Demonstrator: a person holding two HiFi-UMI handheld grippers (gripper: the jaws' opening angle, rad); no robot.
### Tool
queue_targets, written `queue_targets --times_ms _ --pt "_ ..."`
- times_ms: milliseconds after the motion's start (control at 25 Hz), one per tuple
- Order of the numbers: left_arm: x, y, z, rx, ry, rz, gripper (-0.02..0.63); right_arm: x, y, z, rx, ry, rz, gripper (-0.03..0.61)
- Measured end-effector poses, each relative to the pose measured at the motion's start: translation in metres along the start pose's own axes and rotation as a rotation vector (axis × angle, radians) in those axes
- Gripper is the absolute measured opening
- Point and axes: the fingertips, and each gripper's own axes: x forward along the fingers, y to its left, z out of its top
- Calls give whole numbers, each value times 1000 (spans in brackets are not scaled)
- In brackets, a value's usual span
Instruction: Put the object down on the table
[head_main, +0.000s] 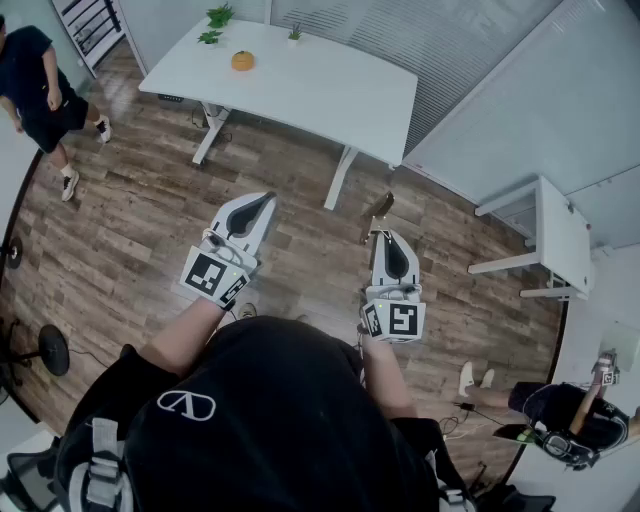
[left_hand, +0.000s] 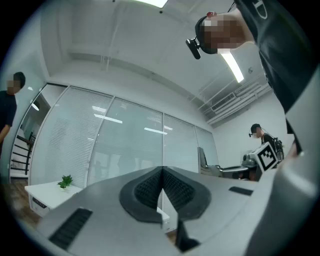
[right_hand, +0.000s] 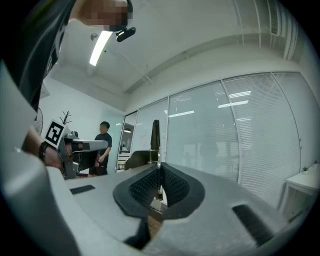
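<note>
My right gripper (head_main: 384, 236) is held in mid-air over the wooden floor, shut on a thin dark tool (head_main: 381, 207) with a brass-coloured collar. In the right gripper view the tool (right_hand: 155, 137) stands straight up out of the closed jaws of the right gripper (right_hand: 159, 171). My left gripper (head_main: 267, 200) hovers to its left at about the same height. Its pads meet with nothing between them in the left gripper view (left_hand: 162, 172). The white table (head_main: 320, 95) stands well ahead of both grippers, with an orange object (head_main: 242, 60) on it.
Small potted plants (head_main: 219, 15) stand at the table's far edge. A second white table (head_main: 556, 240) is at the right by the wall. One person (head_main: 35, 85) stands at the far left, another (head_main: 570, 415) sits low at the right. A round stand base (head_main: 52, 350) lies on the floor.
</note>
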Motion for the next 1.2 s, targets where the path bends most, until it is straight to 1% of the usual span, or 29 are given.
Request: queue_targets --times_ms 200,320,400,520,640,840,1040,1200 --pt "1 1 2 3 0 1 5 1 0 -1 11 -1 0 5" --pt "3 -2 -1 3 4 -1 5 -2 -1 1 48 -33 26 6" --pt "2 -2 -2 6 4 -1 5 -3 1 5 43 -52 35 6" --pt "2 -2 -2 7 2 0 5 -2 -1 6 36 -47 26 6" --pt "6 -2 -2 3 1 -2 5 0 -7 4 50 -45 11 6" --pt "11 -10 -4 10 4 2 5 -6 -18 3 38 -54 6 6" --pt "25 -20 -9 16 0 22 5 -6 -34 -2 40 -62 28 6" --pt "37 -35 -21 15 9 51 5 -8 -55 -10 46 -72 60 6"
